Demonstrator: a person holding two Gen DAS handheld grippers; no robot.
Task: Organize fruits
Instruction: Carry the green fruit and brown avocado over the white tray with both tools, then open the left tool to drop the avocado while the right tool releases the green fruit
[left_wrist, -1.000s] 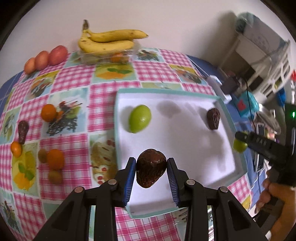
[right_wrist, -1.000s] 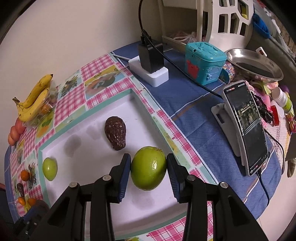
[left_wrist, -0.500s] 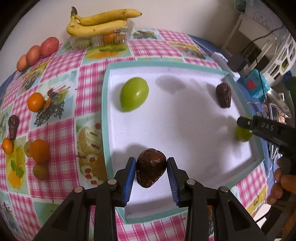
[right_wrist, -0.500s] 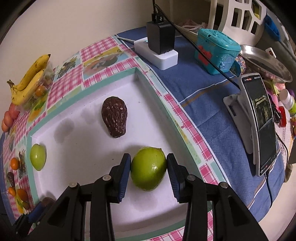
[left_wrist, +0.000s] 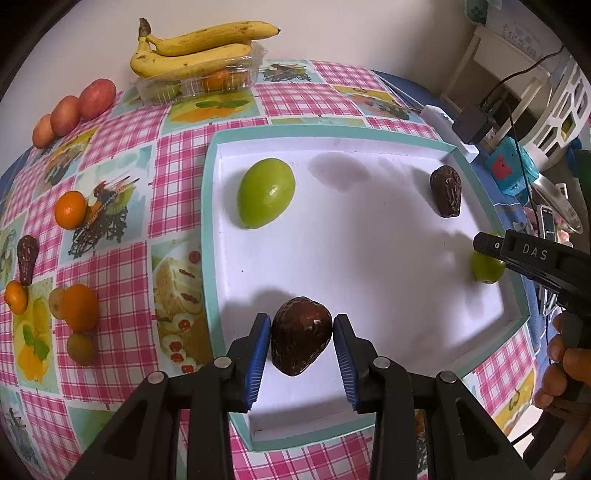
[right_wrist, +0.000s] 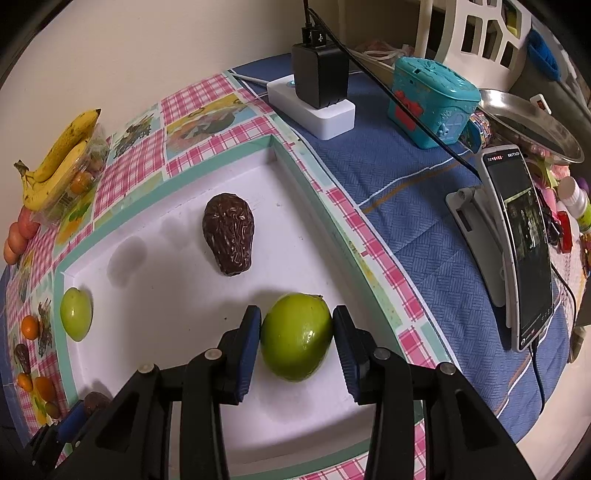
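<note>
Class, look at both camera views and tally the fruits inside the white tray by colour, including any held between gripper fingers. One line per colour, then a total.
Green fruits: 2, one lying free, one between the right gripper's fingers
Dark brown wrinkled fruits: 2, one lying free, one between the left gripper's fingers
Total: 4

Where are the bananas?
In the left wrist view the bananas lie on a clear plastic box at the table's far edge by the wall, right of three reddish fruits.
</note>
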